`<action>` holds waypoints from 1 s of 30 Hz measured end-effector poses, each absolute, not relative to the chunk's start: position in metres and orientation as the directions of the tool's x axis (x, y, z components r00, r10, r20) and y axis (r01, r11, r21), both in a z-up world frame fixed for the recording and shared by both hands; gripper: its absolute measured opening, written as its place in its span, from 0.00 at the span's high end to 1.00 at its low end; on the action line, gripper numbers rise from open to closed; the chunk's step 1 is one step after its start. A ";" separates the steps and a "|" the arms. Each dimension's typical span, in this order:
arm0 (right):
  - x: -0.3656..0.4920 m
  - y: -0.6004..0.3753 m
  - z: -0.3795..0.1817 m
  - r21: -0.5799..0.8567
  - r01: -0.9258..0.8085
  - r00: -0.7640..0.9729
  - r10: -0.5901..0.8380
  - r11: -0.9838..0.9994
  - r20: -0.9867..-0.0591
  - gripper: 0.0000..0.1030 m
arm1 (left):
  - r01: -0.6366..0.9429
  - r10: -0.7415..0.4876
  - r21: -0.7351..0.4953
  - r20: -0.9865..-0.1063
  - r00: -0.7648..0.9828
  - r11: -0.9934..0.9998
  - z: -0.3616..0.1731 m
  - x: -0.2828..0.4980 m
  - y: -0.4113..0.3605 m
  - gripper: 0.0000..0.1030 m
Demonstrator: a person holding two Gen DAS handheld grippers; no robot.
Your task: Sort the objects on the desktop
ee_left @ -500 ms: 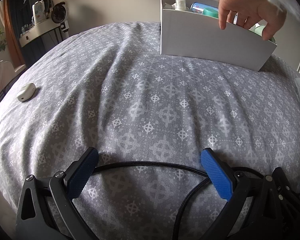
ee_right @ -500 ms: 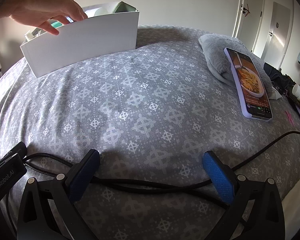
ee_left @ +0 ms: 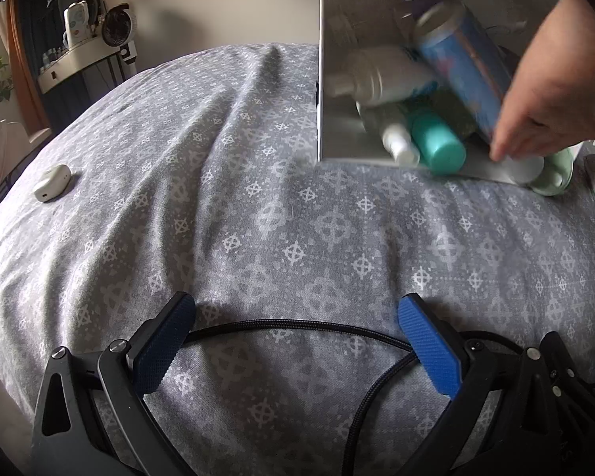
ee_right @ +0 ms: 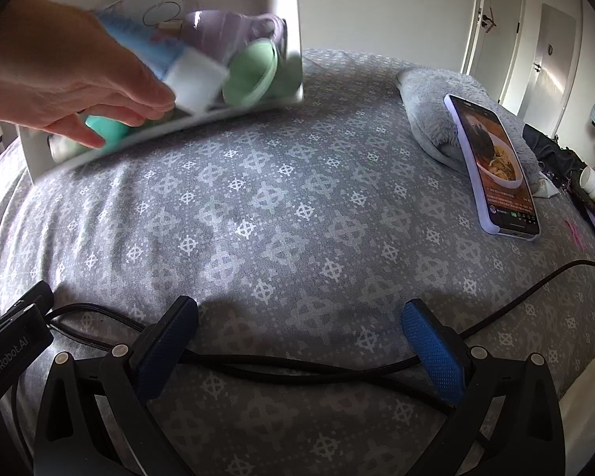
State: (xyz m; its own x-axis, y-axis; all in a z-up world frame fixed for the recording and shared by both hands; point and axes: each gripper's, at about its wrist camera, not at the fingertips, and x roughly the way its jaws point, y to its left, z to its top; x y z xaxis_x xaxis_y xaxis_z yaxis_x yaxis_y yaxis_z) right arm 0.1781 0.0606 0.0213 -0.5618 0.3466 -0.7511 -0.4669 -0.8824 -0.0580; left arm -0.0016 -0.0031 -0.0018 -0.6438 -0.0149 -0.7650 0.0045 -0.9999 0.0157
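1. Tongs: we find the left tongs (ee_left: pixel 293 341) and the right tongs (ee_right: pixel 297 345) both spread wide, with nothing between their blue pads. Each set sits low over the bed (ee_left: pixel 258 218), and only black cables (ee_left: pixel 297 327) lie under them.
2. We note a white box (ee_left: pixel 337 20) at the far side of the bed, tipped forward so that its open side faces the cameras. Its lower edge touches the bedcover.
3. We see a bare hand (ee_left: pixel 551 91) gripping the box at its lower front edge, fingers curled over the rim.
4. Inside the box we see a blue cylindrical can (ee_left: pixel 464 63), a white pump bottle (ee_left: pixel 377 75), a teal-capped bottle (ee_left: pixel 436 142) and a small white bottle (ee_left: pixel 398 142), all lying tumbled toward the opening. The contents are motion-blurred.
5. From the right wrist view we also make out a pale green cup (ee_right: pixel 254 71) and a lilac mug (ee_right: pixel 226 35) in the same box.
6. We record a small white case (ee_left: pixel 52 182) lying alone on the bedcover at the left, well apart from the box.
7. At the right, a phone (ee_right: pixel 492 166) with a lit screen leans on a grey plush cushion (ee_right: pixel 428 119).
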 end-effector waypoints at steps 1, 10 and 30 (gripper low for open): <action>0.178 0.061 0.021 -0.057 -0.467 -0.563 0.347 -0.883 -0.750 0.00 | 0.005 -0.015 0.016 -0.766 -0.643 -1.000 -0.002 -0.002 -0.003 0.00; 0.176 0.063 0.021 -0.060 -0.467 -0.558 0.347 -0.882 -0.753 0.00 | 0.006 -0.024 0.026 -0.768 -0.640 -1.000 -0.003 -0.003 -0.002 0.00; 0.174 0.062 0.022 -0.061 -0.467 -0.558 0.347 -0.882 -0.754 0.00 | 0.006 -0.023 0.025 -0.768 -0.640 -1.000 -0.002 -0.003 -0.002 0.00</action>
